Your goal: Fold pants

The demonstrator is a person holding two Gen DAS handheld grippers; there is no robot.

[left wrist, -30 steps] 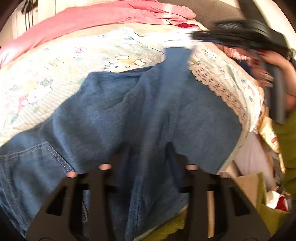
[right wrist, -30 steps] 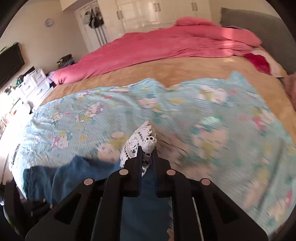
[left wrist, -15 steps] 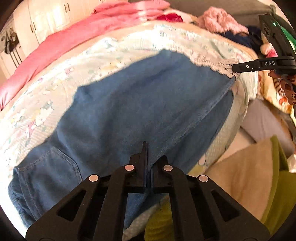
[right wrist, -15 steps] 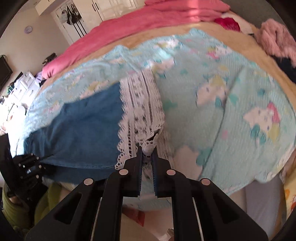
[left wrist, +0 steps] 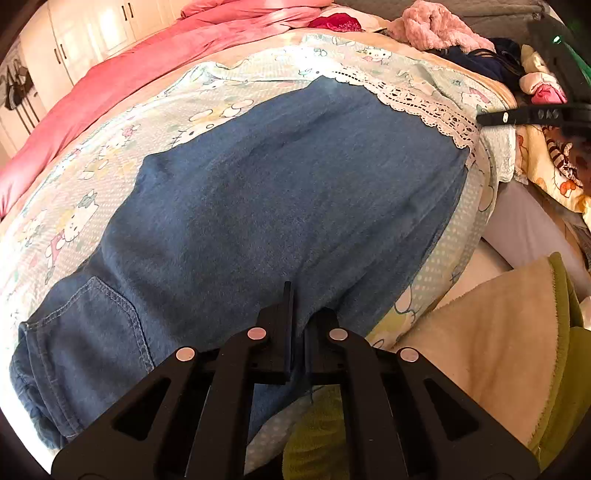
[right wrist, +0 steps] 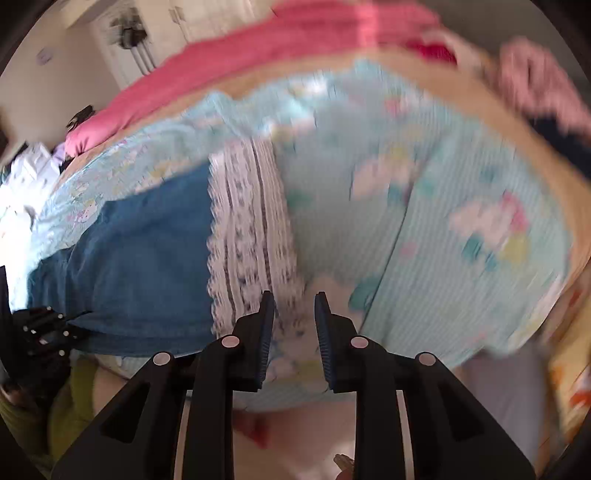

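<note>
pants: blue denim pants [left wrist: 280, 199] with a white lace cuff [left wrist: 424, 103], lying flat across the cartoon-cat bedsheet [left wrist: 74, 206] near the edge of the bed. Waist and back pocket [left wrist: 99, 317] sit at my left, lace hem out to the right.

left gripper: my left gripper [left wrist: 297, 332] is clamped tight, and from its own camera it looks like the near edge of the denim is pinched between the jaws. So I'm calling it grasping the pants at the near mid-leg edge.

right gripper: my right gripper [right wrist: 293, 325] has just been opening. The jaws now stand apart with the lace cuff [right wrist: 243, 240] lying under them, not pinched. Frame's blurry, but I read it as let go.

how it handles: soft, floppy, medium weight for cloth, I'd guess. Denim holds a crease okay and doesn't slide much on a cotton sheet. The lace is the delicate bit and could snag on the ribbed pads.

where to grab: I'd take the double layer of denim just inside the lace rather than the lace itself, and match it with a pinch at the waistband for the next fold.

stage: legs look laid out and smoothed, so my guess is hem to waist comes next.

clutter: pink duvet [left wrist: 155, 62] and a fluffy pink garment [left wrist: 436, 26] further up the bed, well clear.
</note>
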